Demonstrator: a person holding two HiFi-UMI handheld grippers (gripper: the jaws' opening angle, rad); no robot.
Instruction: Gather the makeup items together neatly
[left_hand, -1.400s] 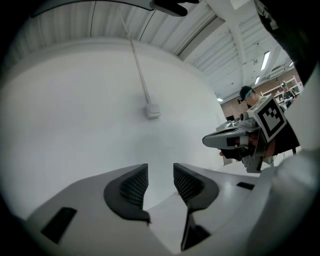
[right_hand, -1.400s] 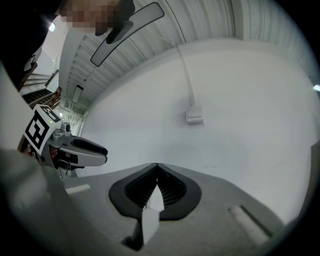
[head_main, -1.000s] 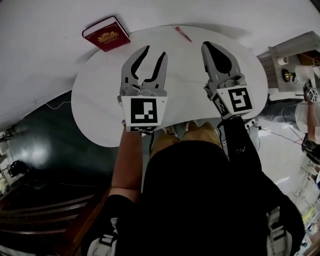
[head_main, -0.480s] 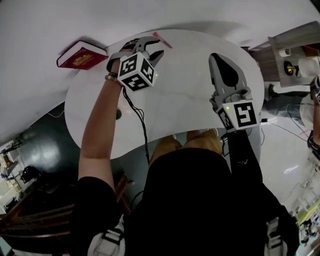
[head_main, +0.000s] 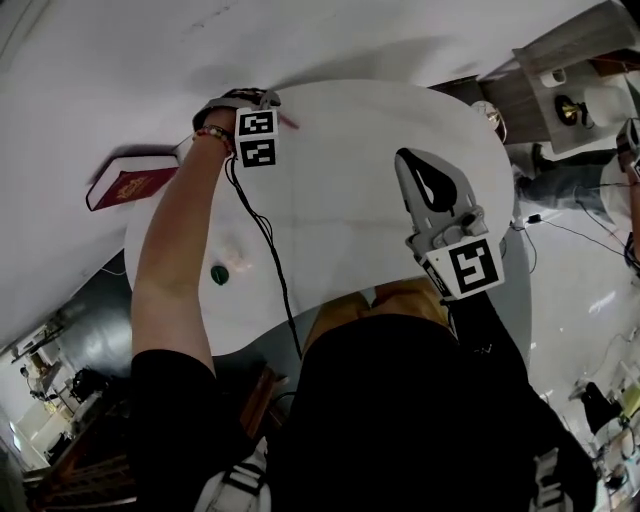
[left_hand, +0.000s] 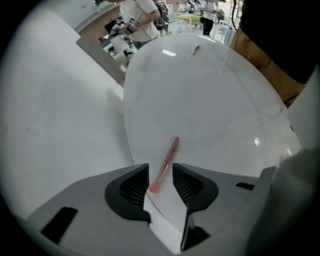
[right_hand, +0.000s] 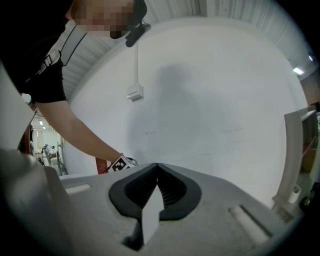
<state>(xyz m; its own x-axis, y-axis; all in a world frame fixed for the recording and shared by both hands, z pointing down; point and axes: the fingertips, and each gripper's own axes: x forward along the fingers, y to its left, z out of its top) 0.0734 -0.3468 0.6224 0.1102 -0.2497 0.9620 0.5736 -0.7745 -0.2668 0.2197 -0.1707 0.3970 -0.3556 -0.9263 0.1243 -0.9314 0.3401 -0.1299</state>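
Straddling one pink brush (left_hand: 166, 164), one left gripper (left_hand: 160, 168)

A red book (head_main: 130, 187) sits beside the white table (head_main: 350, 185).

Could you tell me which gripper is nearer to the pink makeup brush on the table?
Left. The left gripper is right over the pink makeup brush, its open jaws either side of one end; the right gripper, shut, is well away over the table.

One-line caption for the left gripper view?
Left gripper, jaws apart, straddling one end of a pink makeup stick on the white table.
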